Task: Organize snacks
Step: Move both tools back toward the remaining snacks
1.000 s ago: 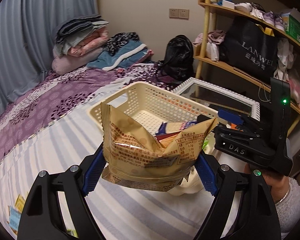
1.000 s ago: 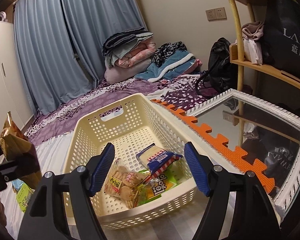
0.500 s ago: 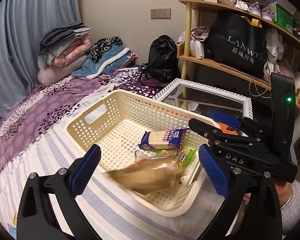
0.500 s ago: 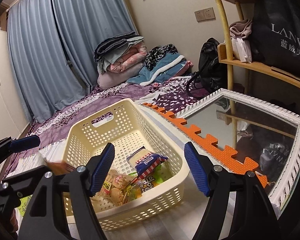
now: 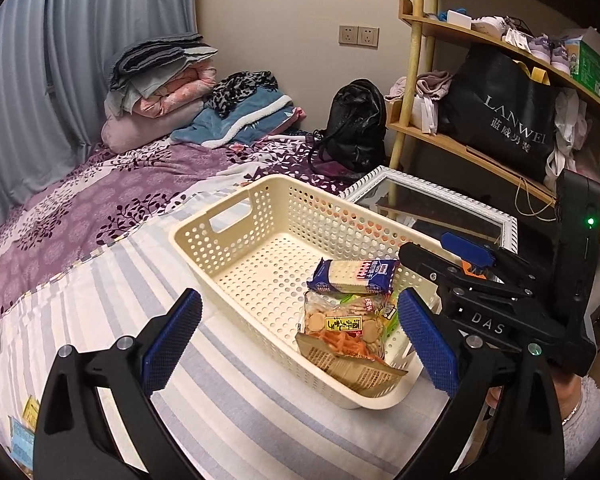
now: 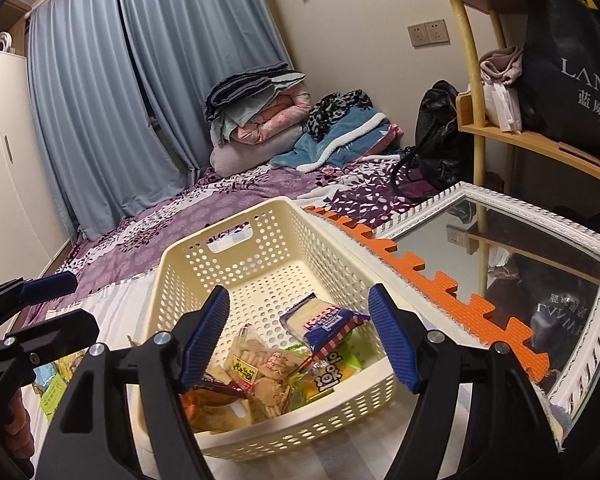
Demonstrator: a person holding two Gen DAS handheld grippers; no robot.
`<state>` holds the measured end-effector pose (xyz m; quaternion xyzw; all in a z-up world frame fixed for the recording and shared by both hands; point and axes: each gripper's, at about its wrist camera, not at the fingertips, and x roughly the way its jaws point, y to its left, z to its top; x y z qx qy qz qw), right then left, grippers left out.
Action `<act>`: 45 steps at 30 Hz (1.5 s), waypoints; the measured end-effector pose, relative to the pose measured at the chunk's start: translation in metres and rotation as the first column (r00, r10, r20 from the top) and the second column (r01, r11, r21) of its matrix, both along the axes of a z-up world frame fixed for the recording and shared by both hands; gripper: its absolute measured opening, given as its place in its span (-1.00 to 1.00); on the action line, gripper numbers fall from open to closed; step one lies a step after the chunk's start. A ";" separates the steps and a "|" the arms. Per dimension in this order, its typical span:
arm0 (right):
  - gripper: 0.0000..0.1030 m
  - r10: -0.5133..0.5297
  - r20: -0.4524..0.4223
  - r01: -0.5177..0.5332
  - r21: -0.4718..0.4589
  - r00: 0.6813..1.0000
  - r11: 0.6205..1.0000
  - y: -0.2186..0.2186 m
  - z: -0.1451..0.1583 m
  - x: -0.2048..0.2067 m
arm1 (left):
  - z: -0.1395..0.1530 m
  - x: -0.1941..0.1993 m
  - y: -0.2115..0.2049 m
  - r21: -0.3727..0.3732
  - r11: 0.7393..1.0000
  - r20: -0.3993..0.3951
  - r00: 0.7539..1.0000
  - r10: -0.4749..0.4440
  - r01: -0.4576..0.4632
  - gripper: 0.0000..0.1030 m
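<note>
Leaning on the basket (image 5: 236, 216) rim, the tan packet (image 5: 346, 360) may slide out; left gripper (image 5: 300, 340) and right gripper (image 6: 300, 338) both stand spread, empty.

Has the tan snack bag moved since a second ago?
Yes. The tan snack bag dropped from the left gripper into the cream basket's near end.

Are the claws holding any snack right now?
No. The left claw and the right claw are both open and empty. The snacks lie in the basket.
</note>
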<state>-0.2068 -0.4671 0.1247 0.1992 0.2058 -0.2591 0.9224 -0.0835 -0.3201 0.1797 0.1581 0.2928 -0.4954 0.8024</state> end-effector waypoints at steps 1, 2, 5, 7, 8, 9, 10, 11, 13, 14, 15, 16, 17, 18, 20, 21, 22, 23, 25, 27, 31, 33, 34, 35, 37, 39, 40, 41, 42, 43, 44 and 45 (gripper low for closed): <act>0.41 0.003 0.002 -0.003 0.001 1.000 1.000 0.001 0.001 0.000 | 0.000 0.000 0.002 -0.002 1.000 -0.001 1.000 0.004 -0.004 0.93; 0.42 0.007 0.004 -0.007 0.001 1.000 1.000 0.003 0.002 0.001 | 0.000 0.000 0.005 -0.004 1.000 0.000 1.000 0.010 -0.010 0.93; 0.46 0.024 0.008 -0.024 -0.007 1.000 1.000 0.008 0.005 0.004 | 0.001 0.004 0.015 -0.007 0.999 -0.006 1.000 0.031 -0.031 0.93; 0.51 0.040 0.012 -0.040 -0.011 0.999 0.999 0.011 0.007 0.007 | 0.001 0.009 0.022 -0.007 0.999 -0.014 0.999 0.053 -0.053 0.93; 0.51 0.047 0.014 -0.047 -0.013 0.999 0.999 0.014 0.008 0.008 | 0.001 0.010 0.026 -0.009 0.998 -0.017 0.998 0.063 -0.063 0.93; 0.51 0.058 0.014 -0.057 -0.016 0.998 0.998 0.017 0.009 0.010 | 0.001 0.013 0.030 -0.011 0.997 -0.021 0.997 0.075 -0.075 0.93; 0.51 0.068 0.014 -0.067 -0.019 0.998 0.998 0.020 0.010 0.012 | 0.002 0.015 0.034 -0.014 0.996 -0.026 0.996 0.087 -0.087 0.93; 0.51 0.077 0.013 -0.077 -0.021 0.997 0.997 0.023 0.010 0.014 | 0.003 0.019 0.040 -0.019 0.994 -0.030 0.994 0.103 -0.103 0.93; 0.51 0.092 0.011 -0.092 -0.022 0.996 0.996 0.026 0.011 0.017 | 0.005 0.023 0.048 -0.026 0.992 -0.034 0.992 0.125 -0.126 0.93; 0.54 0.098 0.010 -0.098 -0.023 0.995 0.995 0.029 0.012 0.018 | 0.007 0.026 0.053 -0.030 0.990 -0.035 0.990 0.140 -0.141 0.93; 0.59 0.106 0.010 -0.106 -0.023 0.994 0.994 0.031 0.013 0.020 | 0.009 0.030 0.058 -0.034 0.987 -0.037 0.987 0.154 -0.156 0.93; 0.62 0.113 0.012 -0.112 -0.023 0.994 0.993 0.033 0.013 0.021 | 0.010 0.032 0.062 -0.038 0.985 -0.038 0.985 0.166 -0.168 0.93; 0.63 0.122 0.015 -0.122 -0.024 0.992 0.992 0.036 0.014 0.022 | 0.011 0.035 0.068 -0.043 0.982 -0.040 0.983 0.182 -0.183 0.94; 0.63 0.130 0.015 -0.130 -0.026 0.991 0.991 0.039 0.015 0.024 | 0.011 0.038 0.073 -0.046 0.979 -0.042 0.980 0.197 -0.199 0.95; 0.64 0.150 0.013 -0.149 -0.030 0.989 0.988 0.045 0.017 0.027 | 0.013 0.044 0.083 -0.051 0.972 -0.051 0.972 0.228 -0.231 0.95; 0.70 0.162 0.012 -0.162 -0.034 0.987 0.986 0.050 0.018 0.029 | 0.013 0.048 0.089 -0.053 0.967 -0.057 0.968 0.246 -0.249 0.95; 0.73 0.173 0.013 -0.172 -0.036 0.985 0.984 0.053 0.019 0.030 | 0.014 0.051 0.093 -0.054 0.963 -0.061 0.964 0.260 -0.263 0.95; 0.75 0.184 0.015 -0.183 -0.041 0.983 0.982 0.057 0.020 0.032 | 0.014 0.055 0.099 -0.053 0.957 -0.064 0.957 0.282 -0.285 0.95; 0.75 0.209 0.015 -0.208 -0.050 0.978 0.977 0.067 0.021 0.035 | 0.015 0.062 0.111 -0.059 0.946 -0.069 0.946 0.316 -0.320 0.95; 0.76 0.231 0.011 -0.230 -0.056 0.973 0.972 0.076 0.022 0.040 | 0.015 0.068 0.120 -0.061 0.935 -0.075 0.935 0.346 -0.351 0.95; 0.77 0.299 -0.001 -0.299 -0.046 0.954 0.953 0.095 0.021 0.051 | 0.016 0.079 0.144 -0.067 0.907 -0.090 0.907 0.410 -0.417 0.95; 0.77 0.340 -0.010 -0.340 -0.054 0.940 0.939 0.108 0.021 0.058 | 0.015 0.084 0.156 -0.067 0.891 -0.098 0.892 0.441 -0.448 0.95; 0.78 0.362 -0.015 -0.363 -0.055 0.932 0.930 0.114 0.021 0.061 | 0.015 0.087 0.163 -0.067 0.883 -0.102 0.884 0.456 -0.464 0.95; 0.85 0.383 -0.020 -0.383 -0.055 0.924 0.922 0.119 0.020 0.065 | 0.014 0.090 0.170 -0.065 0.873 -0.107 0.873 0.476 -0.484 0.95; 0.91 0.424 -0.028 -0.425 -0.056 0.905 0.904 0.133 0.018 0.072 | 0.013 0.097 0.184 -0.059 0.852 -0.116 0.851 0.512 -0.520 0.95; 0.91 0.456 -0.041 -0.457 -0.051 0.889 0.888 0.143 0.016 0.078 | 0.010 0.104 0.200 -0.055 0.829 -0.129 0.827 0.547 -0.557 0.95; 0.91 0.476 -0.049 -0.478 -0.045 0.878 0.877 0.149 0.014 0.081 | 0.009 0.107 0.207 -0.053 0.818 -0.136 0.815 0.563 -0.573 0.95; 0.91 0.494 -0.060 -0.497 -0.037 0.867 0.867 0.155 0.012 0.085 | 0.008 0.111 0.214 -0.052 0.804 -0.143 0.802 0.580 -0.592 0.95; 0.91 0.507 -0.070 -0.510 -0.032 0.859 0.860 0.159 0.011 0.088 | 0.006 0.114 0.222 -0.051 0.793 -0.150 0.789 0.595 -0.608 0.95; 0.91 0.521 -0.081 -0.524 -0.026 0.850 0.851 0.164 0.009 0.090 | 0.006 0.117 0.228 -0.049 0.781 -0.157 0.777 0.610 -0.623 0.95; 0.91 0.533 -0.093 -0.537 -0.021 0.841 0.843 0.170 0.007 0.093 | 0.004 0.120 0.236 -0.047 0.766 -0.164 0.762 0.627 -0.641 0.95; 0.91 0.543 -0.103 -0.547 -0.016 0.833 0.837 0.175 0.005 0.096 | 0.002 0.123 0.244 -0.044 0.753 -0.170 0.748 0.642 -0.656 0.95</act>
